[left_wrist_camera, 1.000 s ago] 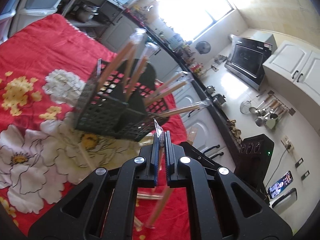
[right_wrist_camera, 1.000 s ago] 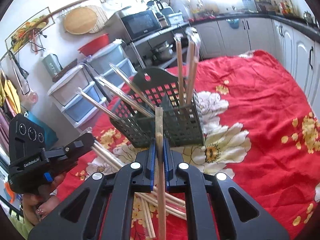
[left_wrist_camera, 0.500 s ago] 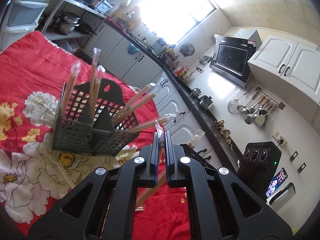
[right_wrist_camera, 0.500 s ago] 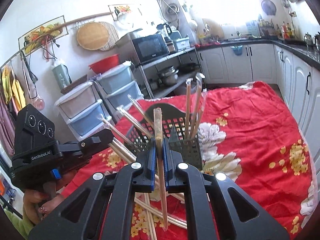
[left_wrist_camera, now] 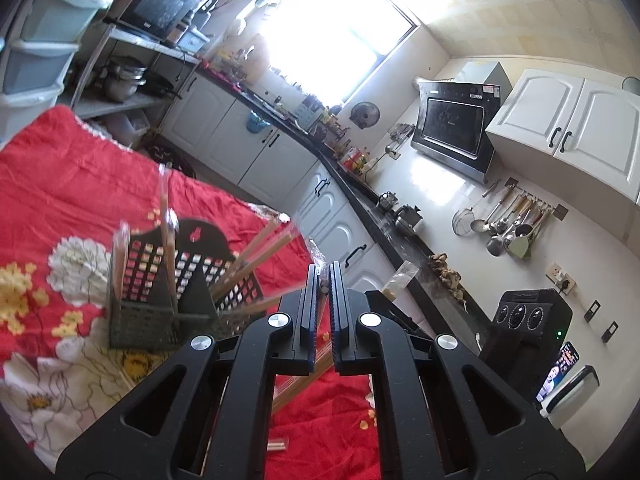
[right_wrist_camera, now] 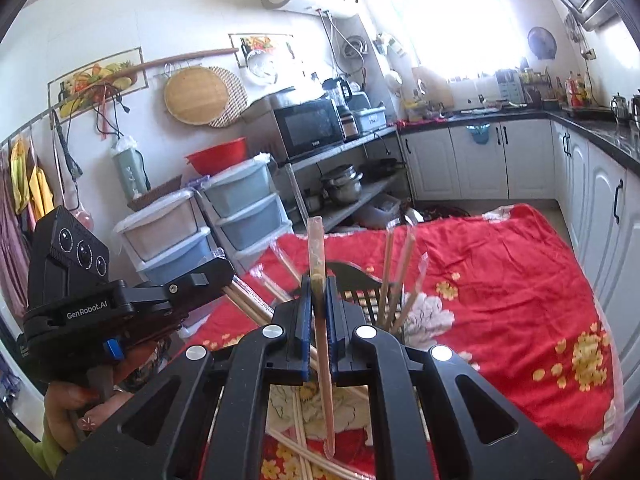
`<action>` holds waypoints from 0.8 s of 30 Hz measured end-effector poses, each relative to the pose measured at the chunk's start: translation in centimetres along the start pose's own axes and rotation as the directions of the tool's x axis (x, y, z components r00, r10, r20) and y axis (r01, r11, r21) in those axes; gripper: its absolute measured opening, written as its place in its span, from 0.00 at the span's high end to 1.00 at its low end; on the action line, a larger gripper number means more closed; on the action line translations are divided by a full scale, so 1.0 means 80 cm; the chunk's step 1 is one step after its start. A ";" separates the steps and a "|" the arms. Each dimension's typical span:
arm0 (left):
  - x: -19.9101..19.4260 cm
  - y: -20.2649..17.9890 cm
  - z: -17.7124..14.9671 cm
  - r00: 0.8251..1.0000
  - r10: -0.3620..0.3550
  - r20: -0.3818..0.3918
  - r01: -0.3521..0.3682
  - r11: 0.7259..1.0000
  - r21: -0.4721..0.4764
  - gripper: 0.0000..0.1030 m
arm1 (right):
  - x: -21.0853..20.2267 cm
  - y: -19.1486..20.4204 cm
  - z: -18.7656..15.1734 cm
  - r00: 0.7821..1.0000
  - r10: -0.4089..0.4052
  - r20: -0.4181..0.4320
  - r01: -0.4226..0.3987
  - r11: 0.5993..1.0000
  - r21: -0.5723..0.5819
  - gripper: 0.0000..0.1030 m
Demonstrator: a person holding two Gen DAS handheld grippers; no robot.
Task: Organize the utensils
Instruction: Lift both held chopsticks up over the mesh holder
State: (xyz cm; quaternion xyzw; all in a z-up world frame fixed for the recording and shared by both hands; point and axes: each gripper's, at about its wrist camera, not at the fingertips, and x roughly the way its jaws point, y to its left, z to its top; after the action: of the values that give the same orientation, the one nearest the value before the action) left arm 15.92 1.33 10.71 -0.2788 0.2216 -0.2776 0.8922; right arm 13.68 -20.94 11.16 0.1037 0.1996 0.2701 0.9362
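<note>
A red floral cloth (left_wrist_camera: 60,184) carries a dark mesh caddy (left_wrist_camera: 160,320) and loose wrapped chopsticks (right_wrist_camera: 296,432).

My right gripper (right_wrist_camera: 319,312) hides most of the black basket (right_wrist_camera: 360,280). In my left view the basket's chopsticks (left_wrist_camera: 166,240) blur, and my own held chopstick (left_wrist_camera: 304,380) shows only in part.

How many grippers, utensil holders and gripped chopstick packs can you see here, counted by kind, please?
Grippers: 2, the left gripper and the right gripper.
Utensil holder: 1.
Gripped chopstick packs: 2, the left pack and the right pack.
Total: 5.
The other packs, in the holder and on the red cloth, are too blurred to count.
</note>
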 end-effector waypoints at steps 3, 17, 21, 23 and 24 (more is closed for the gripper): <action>-0.002 -0.008 0.015 1.000 0.002 0.024 -0.002 1.000 0.023 0.97 | 0.000 0.004 0.012 1.000 0.003 0.029 -0.003 1.000 -0.008 0.94; -0.024 -0.019 0.063 0.992 0.025 0.120 -0.034 0.997 0.076 0.97 | 0.002 0.024 0.072 0.985 0.019 0.171 -0.011 0.999 -0.051 0.94; -0.035 -0.019 0.078 0.987 0.047 0.157 -0.061 0.995 0.084 0.97 | 0.006 0.029 0.084 0.981 0.025 0.191 -0.013 0.998 -0.061 0.94; -0.040 -0.018 0.085 0.982 0.059 0.177 -0.076 0.993 0.086 0.97 | 0.008 0.029 0.089 0.979 0.026 0.204 -0.012 0.998 -0.069 0.94; -0.041 -0.019 0.088 0.981 0.065 0.185 -0.082 0.993 0.086 0.97 | 0.009 0.031 0.091 0.977 0.025 0.211 -0.010 0.997 -0.072 0.94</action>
State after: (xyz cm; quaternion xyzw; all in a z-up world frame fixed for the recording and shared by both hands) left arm 16.74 4.96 17.70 -0.2528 0.1360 -0.2280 0.9304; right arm 16.24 -19.12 18.20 0.1007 0.0883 0.2725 0.9528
